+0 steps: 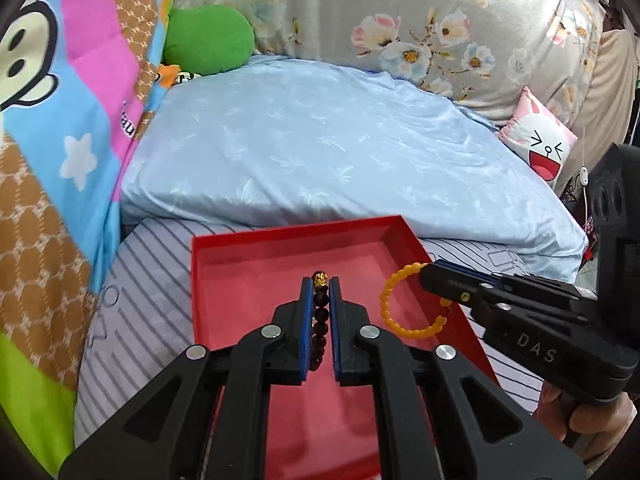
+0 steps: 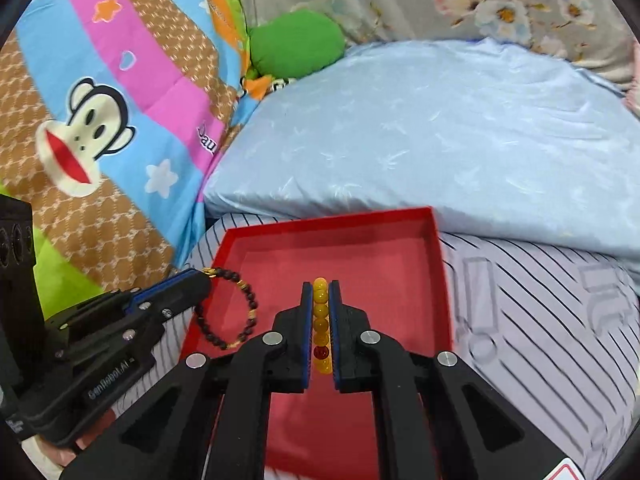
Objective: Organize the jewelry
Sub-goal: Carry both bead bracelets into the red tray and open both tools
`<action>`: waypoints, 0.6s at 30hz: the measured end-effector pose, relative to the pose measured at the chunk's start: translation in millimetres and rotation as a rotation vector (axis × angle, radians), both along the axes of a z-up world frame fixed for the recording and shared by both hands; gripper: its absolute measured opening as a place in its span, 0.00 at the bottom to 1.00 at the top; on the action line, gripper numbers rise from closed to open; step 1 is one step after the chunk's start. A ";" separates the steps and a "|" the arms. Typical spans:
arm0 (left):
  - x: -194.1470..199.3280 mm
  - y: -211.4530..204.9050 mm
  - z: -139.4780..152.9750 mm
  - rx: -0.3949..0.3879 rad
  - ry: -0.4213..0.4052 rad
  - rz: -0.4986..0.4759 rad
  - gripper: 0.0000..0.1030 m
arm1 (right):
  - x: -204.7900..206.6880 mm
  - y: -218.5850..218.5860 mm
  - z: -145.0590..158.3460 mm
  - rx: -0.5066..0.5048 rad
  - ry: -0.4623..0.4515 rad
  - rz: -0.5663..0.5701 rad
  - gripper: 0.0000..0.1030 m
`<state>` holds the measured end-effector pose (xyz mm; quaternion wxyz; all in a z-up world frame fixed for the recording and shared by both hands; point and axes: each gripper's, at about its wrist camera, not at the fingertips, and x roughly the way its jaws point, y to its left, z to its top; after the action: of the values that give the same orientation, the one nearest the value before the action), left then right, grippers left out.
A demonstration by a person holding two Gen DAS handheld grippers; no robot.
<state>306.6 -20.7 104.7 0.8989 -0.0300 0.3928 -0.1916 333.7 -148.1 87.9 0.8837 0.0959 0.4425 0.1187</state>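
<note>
An open red box [image 1: 248,236] lies on the striped bedsheet; it also shows in the right wrist view [image 2: 332,218]. My left gripper [image 1: 320,284] is shut on a dark bead bracelet [image 1: 320,320] with a gold charm, held above the box. In the right wrist view the left gripper [image 2: 200,278] holds that dark bracelet [image 2: 248,296] hanging over the box's left edge. My right gripper [image 2: 320,286] is shut on a yellow bead bracelet [image 2: 320,320]. In the left wrist view the right gripper [image 1: 426,274] holds the yellow bracelet [image 1: 386,300] over the box's right edge.
A light blue pillow [image 1: 320,152] lies just behind the box. A cartoon monkey quilt [image 2: 100,120] rises on the left. A green plush [image 1: 208,40], a floral cushion [image 1: 440,20] and a pink rabbit pillow [image 1: 540,148] sit farther back. A striped sheet [image 2: 540,320] surrounds the box.
</note>
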 end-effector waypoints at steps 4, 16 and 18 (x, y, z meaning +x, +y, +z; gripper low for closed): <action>32.5 -6.1 -21.1 0.033 0.022 -0.003 0.07 | 31.7 7.0 -22.2 -0.032 0.033 0.015 0.07; 67.9 -21.6 -55.8 0.159 -0.002 0.006 0.08 | 50.8 -9.6 -65.2 -0.117 0.100 -0.087 0.07; 71.1 -23.9 -59.3 0.165 0.012 0.002 0.08 | 49.6 -6.8 -64.1 -0.164 0.079 -0.103 0.08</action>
<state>377.7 -44.6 45.4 0.8961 0.0428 0.4126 -0.1576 383.3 -154.9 23.9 0.8752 0.0504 0.4799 0.0328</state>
